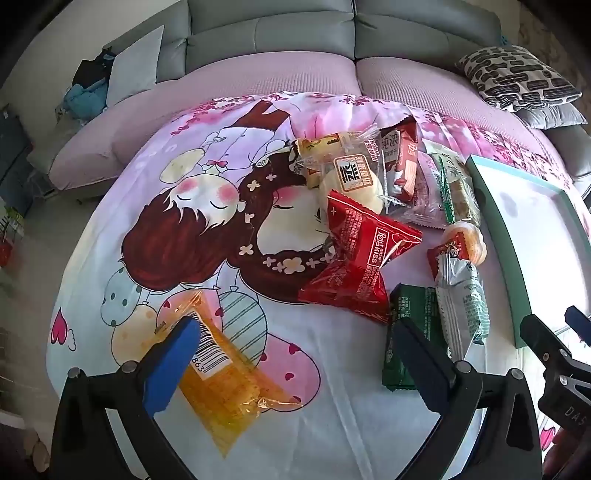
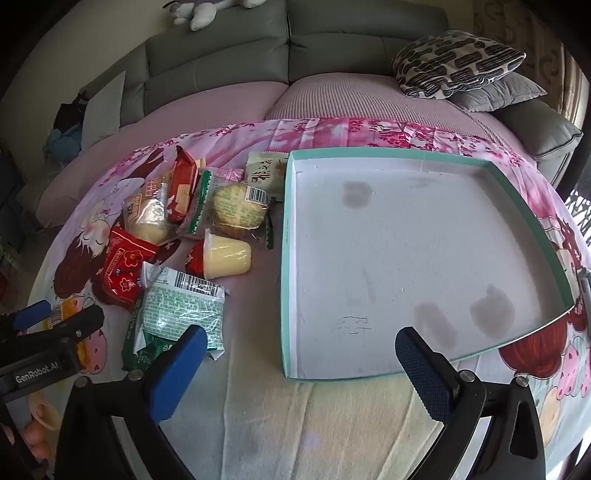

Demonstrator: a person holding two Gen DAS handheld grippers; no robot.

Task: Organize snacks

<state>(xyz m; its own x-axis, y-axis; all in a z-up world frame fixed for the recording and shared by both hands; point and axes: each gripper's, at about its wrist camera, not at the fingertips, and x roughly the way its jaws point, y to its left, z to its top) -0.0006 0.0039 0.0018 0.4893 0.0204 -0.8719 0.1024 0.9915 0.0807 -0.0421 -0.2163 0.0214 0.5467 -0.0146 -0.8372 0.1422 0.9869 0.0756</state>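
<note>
Both grippers, left gripper point(image 1: 299, 354) and right gripper point(image 2: 303, 365), are hanging wide open, holding nothing; orange packet point(image 1: 225, 373) at lower left is looking light and crinkly, so pinch its flat middle.

A home living room was shown. A grey upholstered corner sofa point(image 2: 288, 48) with a pale lilac ribbed seat cover point(image 1: 258, 74) was seen behind the desk, and a black-and-white patterned cushion point(image 2: 458, 62) was stacked on a grey quilted pillow point(image 2: 506, 92) at its right end. Grey-and-white plush toys point(image 2: 207, 11) were perched on the backrest. The desk was draped with a pink cartoon-printed bedsheet point(image 1: 207, 206).
</note>
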